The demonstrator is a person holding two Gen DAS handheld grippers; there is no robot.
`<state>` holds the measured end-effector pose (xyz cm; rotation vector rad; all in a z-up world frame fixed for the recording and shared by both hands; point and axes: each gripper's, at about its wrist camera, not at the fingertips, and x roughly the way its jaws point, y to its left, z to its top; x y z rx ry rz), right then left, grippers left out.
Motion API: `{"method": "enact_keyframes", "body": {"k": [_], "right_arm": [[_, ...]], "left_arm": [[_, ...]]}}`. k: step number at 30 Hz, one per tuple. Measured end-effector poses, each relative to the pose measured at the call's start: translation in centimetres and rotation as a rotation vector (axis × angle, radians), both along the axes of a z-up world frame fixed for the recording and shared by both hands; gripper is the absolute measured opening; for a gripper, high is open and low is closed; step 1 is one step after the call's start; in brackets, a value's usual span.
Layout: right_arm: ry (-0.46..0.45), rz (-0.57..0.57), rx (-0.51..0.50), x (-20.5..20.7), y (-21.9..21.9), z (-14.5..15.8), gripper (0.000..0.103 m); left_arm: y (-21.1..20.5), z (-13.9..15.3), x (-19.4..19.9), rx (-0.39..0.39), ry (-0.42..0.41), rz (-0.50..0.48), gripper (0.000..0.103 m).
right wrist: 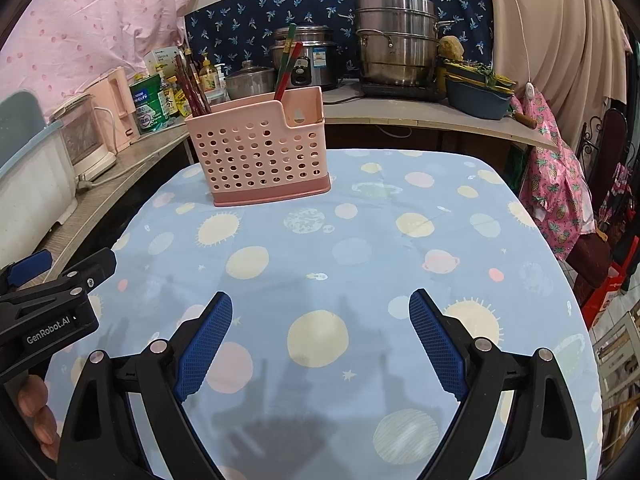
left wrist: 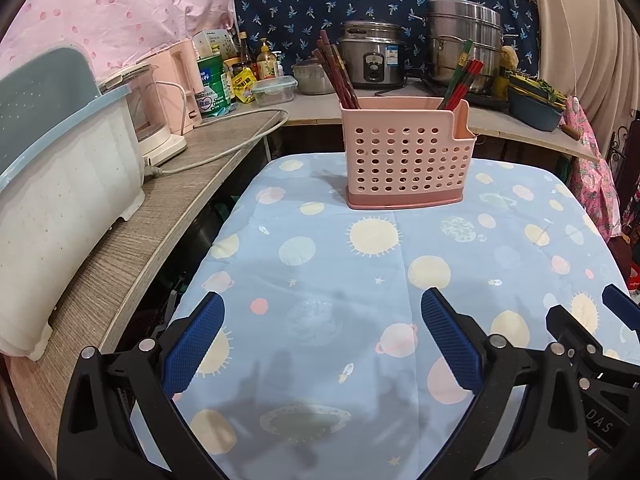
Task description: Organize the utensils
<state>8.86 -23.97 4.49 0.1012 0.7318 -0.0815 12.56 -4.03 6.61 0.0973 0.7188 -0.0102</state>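
Note:
A pink perforated utensil holder (left wrist: 404,156) stands upright at the far end of the table; it also shows in the right wrist view (right wrist: 260,152). Dark brown chopsticks (left wrist: 336,76) stand in its left compartment and red-and-green chopsticks (left wrist: 460,80) in its right one. My left gripper (left wrist: 322,316) is open and empty, low over the near part of the table. My right gripper (right wrist: 320,316) is open and empty, beside it on the right. The right gripper also shows at the left wrist view's right edge (left wrist: 592,320), and the left gripper at the right wrist view's left edge (right wrist: 60,276).
The table wears a blue cloth with planets (left wrist: 360,264). A counter (left wrist: 160,184) wraps the left and back, carrying a white dish rack (left wrist: 60,184), pink kettle (left wrist: 180,80), bottles, a rice cooker (left wrist: 372,56) and steel pots (left wrist: 464,40). A blue basin (right wrist: 476,98) sits at back right.

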Motion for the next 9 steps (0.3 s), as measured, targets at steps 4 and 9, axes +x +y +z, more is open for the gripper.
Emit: {"method": "enact_keyframes", "body": {"k": [4, 9], "right_arm": [[0.002, -0.002, -0.003, 0.05, 0.00, -0.08, 0.086], [0.005, -0.009, 0.001, 0.17, -0.19, -0.24, 0.086]], "left_arm": [[0.18, -0.08, 0.19, -0.013, 0.005, 0.002, 0.094], [0.26, -0.18, 0.31, -0.026, 0.010, -0.011, 0.094]]}}
